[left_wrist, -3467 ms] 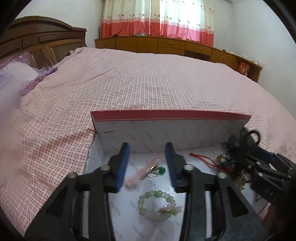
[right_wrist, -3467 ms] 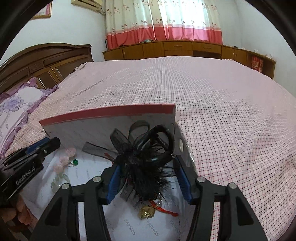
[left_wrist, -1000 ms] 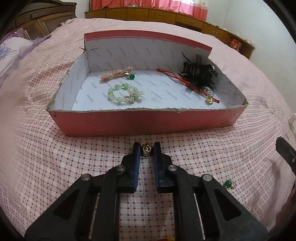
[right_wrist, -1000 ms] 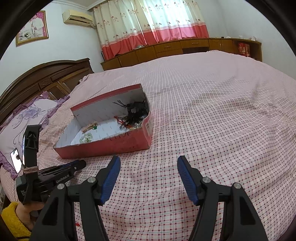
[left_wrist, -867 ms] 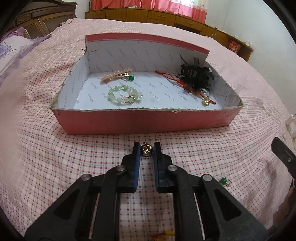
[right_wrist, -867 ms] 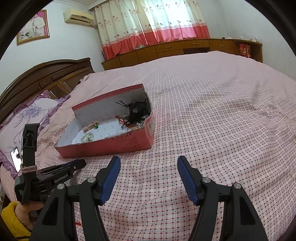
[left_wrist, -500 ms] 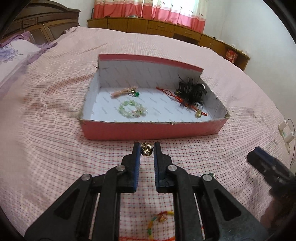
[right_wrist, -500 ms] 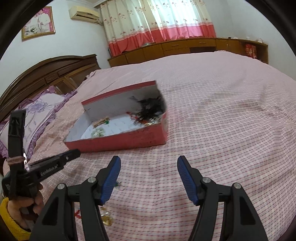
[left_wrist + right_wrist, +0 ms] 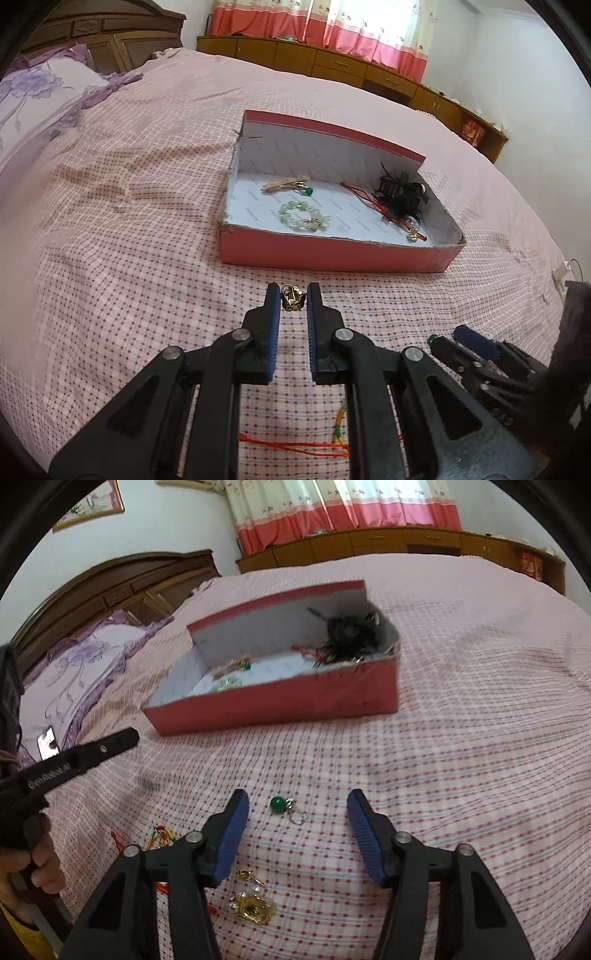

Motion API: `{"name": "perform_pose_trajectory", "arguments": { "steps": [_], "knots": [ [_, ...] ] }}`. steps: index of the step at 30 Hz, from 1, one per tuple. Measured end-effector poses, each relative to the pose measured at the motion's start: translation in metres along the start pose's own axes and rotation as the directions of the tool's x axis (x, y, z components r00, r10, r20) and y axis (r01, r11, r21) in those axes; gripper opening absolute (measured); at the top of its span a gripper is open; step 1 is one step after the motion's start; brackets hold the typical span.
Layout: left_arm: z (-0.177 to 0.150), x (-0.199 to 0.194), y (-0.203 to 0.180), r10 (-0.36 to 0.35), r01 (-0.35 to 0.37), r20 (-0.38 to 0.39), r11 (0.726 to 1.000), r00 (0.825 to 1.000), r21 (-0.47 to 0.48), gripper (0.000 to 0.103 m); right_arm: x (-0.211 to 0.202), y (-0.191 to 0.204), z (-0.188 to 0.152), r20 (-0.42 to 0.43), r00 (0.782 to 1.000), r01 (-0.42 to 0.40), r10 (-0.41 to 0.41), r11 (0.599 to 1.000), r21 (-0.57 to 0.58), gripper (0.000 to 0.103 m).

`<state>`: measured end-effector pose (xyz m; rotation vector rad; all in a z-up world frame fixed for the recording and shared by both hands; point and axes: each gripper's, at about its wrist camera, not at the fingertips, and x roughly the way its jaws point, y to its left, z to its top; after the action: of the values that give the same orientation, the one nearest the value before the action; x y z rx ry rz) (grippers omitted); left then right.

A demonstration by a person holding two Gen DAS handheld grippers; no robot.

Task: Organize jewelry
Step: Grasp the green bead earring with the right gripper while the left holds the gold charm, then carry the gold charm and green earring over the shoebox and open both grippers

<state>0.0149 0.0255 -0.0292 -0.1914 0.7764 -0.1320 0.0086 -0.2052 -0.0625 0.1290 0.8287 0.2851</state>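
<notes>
A: Where is the gold earring (image 9: 293,297)?

B: We have it clamped between the left gripper (image 9: 292,300) pads, above the checked bedspread (image 9: 110,258), just short of the red box (image 9: 332,254).

A: And the right gripper (image 9: 297,809)?

B: We hold it spread wide over the green earring (image 9: 284,806) on the bedspread, gripping nothing. A gold brooch (image 9: 253,908) lies nearer us.

Bed (image 9: 147,206) under pink checked cover; purple floral pillow (image 9: 33,92) at head. On cover: red open box (image 9: 332,254); nearer, green bead earring (image 9: 282,806), gold pearl brooch (image 9: 253,908), red-orange cord (image 9: 295,443), small multicoloured cord piece (image 9: 160,834)
</notes>
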Motion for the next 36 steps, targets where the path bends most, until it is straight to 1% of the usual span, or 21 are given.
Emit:
{"name": "perform_pose_trajectory", "arguments": {
  "steps": [4,7,9,10,12,13,21,30,36],
  "knots": [
    [-0.001,-0.002,0.007,-0.004,0.004,0.004,1.000,1.000,-0.016,0.005,0.009,0.006,-0.004,-0.020,1.000,0.021,-0.022,1.000,-0.023,0.049],
    [-0.003,-0.003,0.011,-0.001,0.002,0.007,1.000,1.000,-0.023,0.005,0.013,0.010,-0.005,-0.023,0.999,0.031,-0.032,0.999,-0.038,0.040],
    [-0.003,-0.003,0.013,-0.004,0.004,0.007,1.000,1.000,-0.030,0.005,0.015,0.012,-0.005,-0.025,0.999,0.034,-0.035,0.998,-0.049,0.030],
    [-0.003,-0.003,0.014,-0.005,0.005,0.007,0.999,1.000,-0.033,0.005,0.016,0.013,-0.006,-0.027,0.999,0.038,-0.040,0.998,-0.056,0.027],
    [-0.004,-0.004,0.015,-0.006,0.006,0.008,0.999,1.000,-0.035,0.005,0.017,0.016,-0.006,-0.027,0.998,0.047,-0.049,0.996,-0.071,0.016],
    [-0.004,-0.004,0.015,-0.006,0.006,0.009,0.999,1.000,-0.035,0.005,0.017,0.016,-0.006,-0.027,0.998,0.050,-0.052,0.996,-0.075,0.014],
    [-0.002,-0.010,0.010,-0.010,0.011,0.025,1.000,1.000,-0.028,0.005,0.005,0.013,-0.005,-0.004,1.000,0.024,-0.024,0.998,-0.057,0.013],
    [0.007,-0.020,0.000,-0.015,0.016,0.061,1.000,0.998,-0.009,0.005,-0.026,0.021,0.009,0.082,0.997,-0.004,0.011,0.997,-0.078,0.013],
    [0.021,-0.021,-0.008,-0.021,0.020,0.105,1.000,0.994,0.010,0.005,-0.038,0.026,0.027,0.157,0.987,-0.009,0.024,0.995,-0.095,0.013]
  ]
}}
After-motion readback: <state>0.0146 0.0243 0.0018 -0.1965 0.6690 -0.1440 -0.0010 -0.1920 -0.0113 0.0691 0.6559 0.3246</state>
